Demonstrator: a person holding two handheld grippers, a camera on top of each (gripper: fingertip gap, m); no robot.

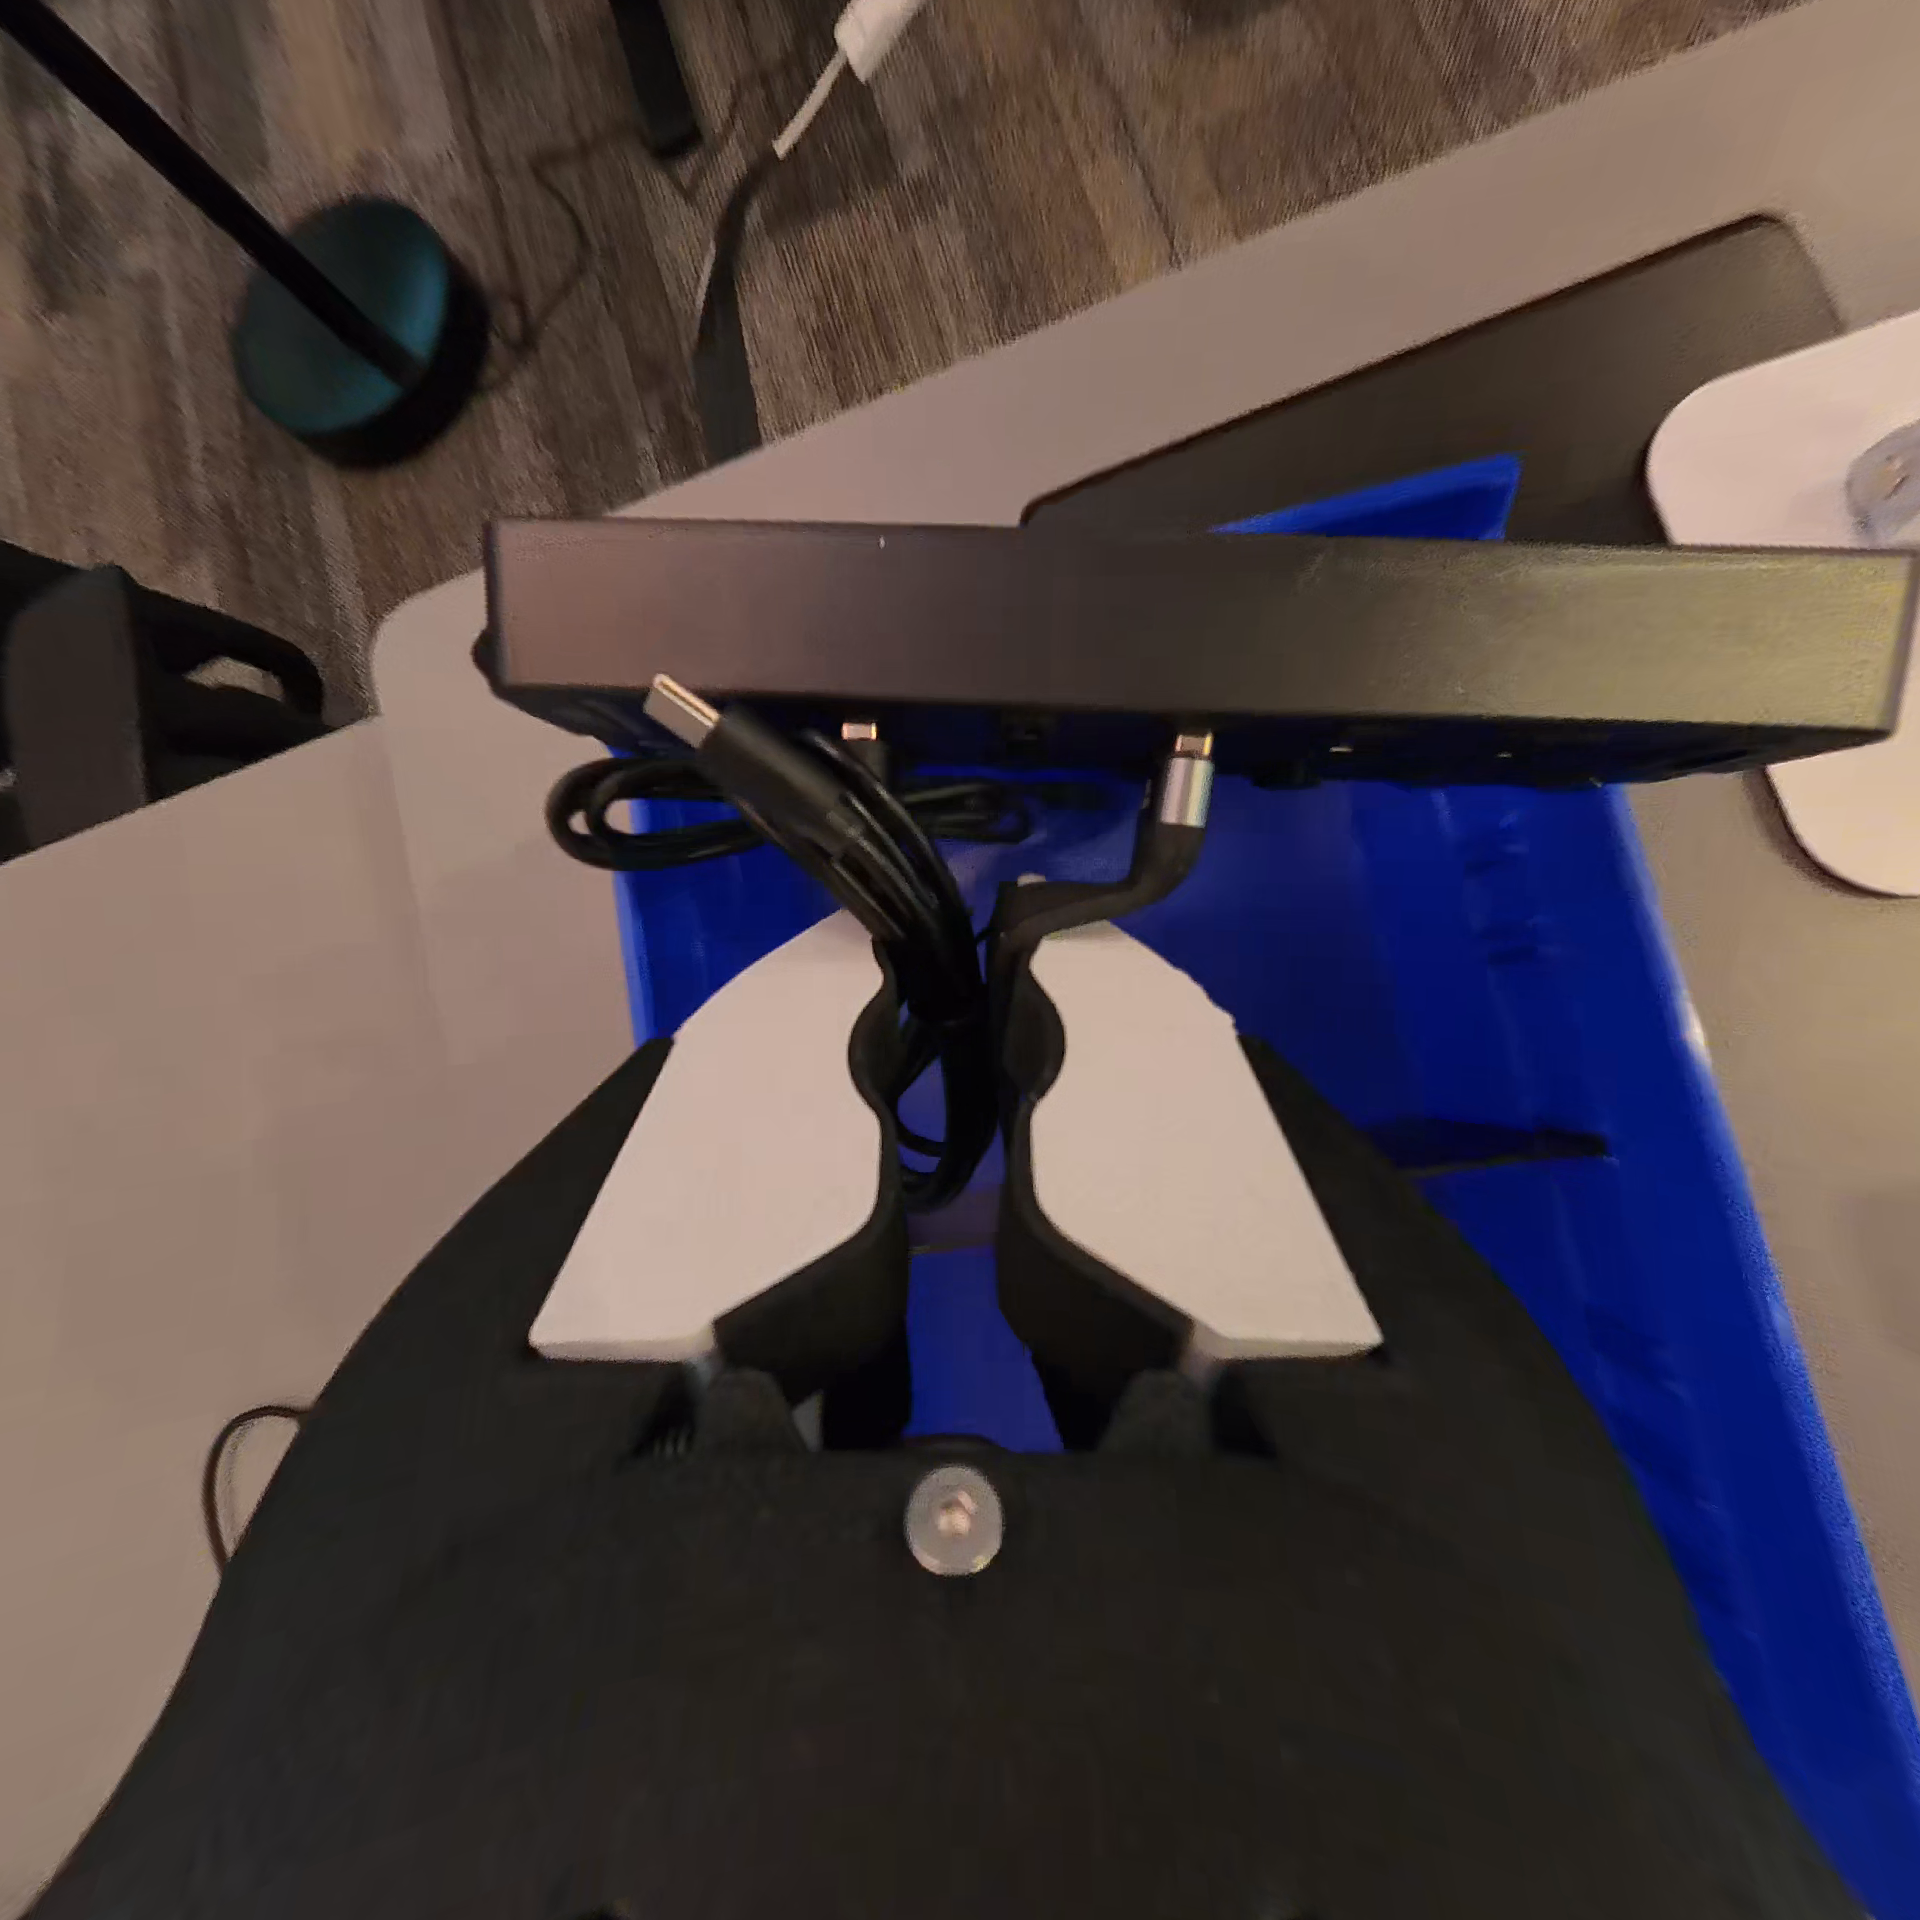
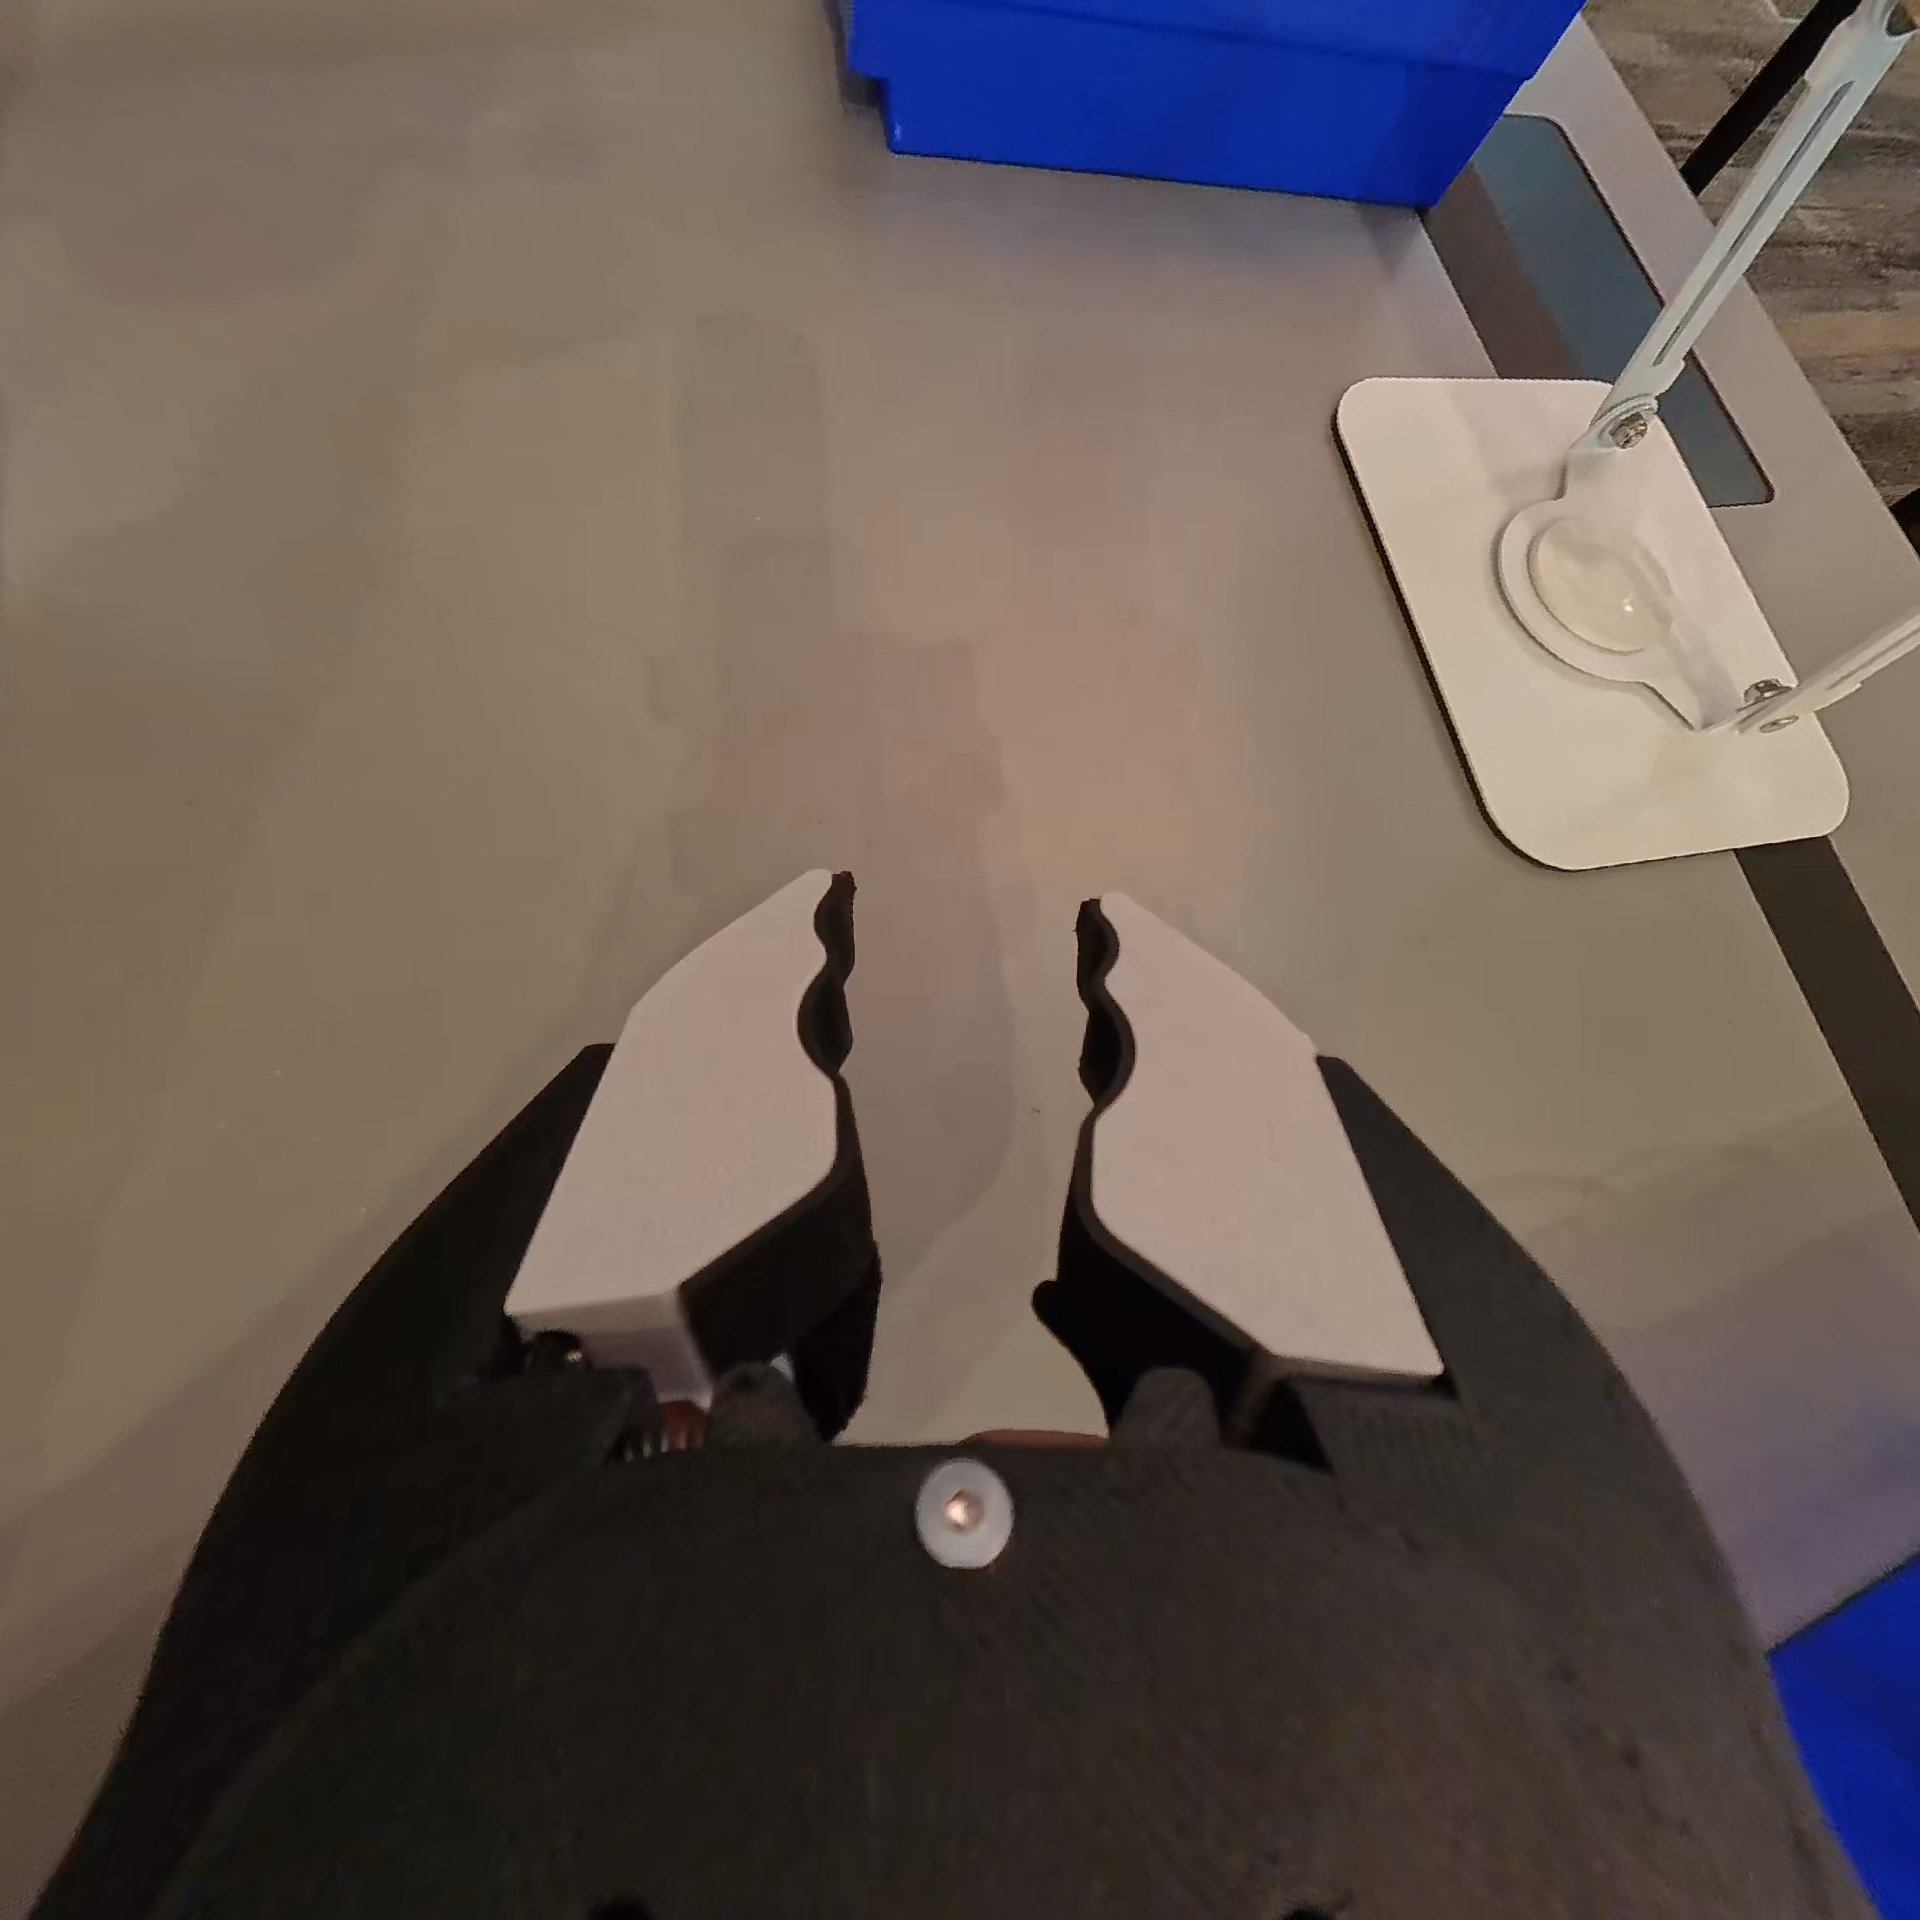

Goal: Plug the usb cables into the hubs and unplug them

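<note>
Your grey tabletop (image 2: 416,520) is the stage, and the deep blue plastic bin (image 1: 1455,1039) on it holds the work. Across the bin lies the long, flat black metal hub (image 1: 1143,623), its port side facing you. Two plugs look seated there already: a silver-collared plug on a flat dark cable (image 1: 1184,790) and a smaller black one (image 1: 860,740) further left, though blur keeps you from judging how deep either sits.

Your left gripper (image 1: 951,997) has its fingers drawn narrow around a bundle of thin black USB cables (image 1: 914,935); the dark pads (image 1: 873,1039) press in on the strands from both sides. From that bundle a loose black connector with a bare metal tip (image 1: 691,717) points up at the hub's lower left edge, not inserted.

Your right gripper (image 2: 966,914) hangs over bare table with its fingers well apart and nothing between them.

So, as a judgement, plugging is partly done: at least this loose connector is left, and all the unplugging appears to be ahead of you.
</note>
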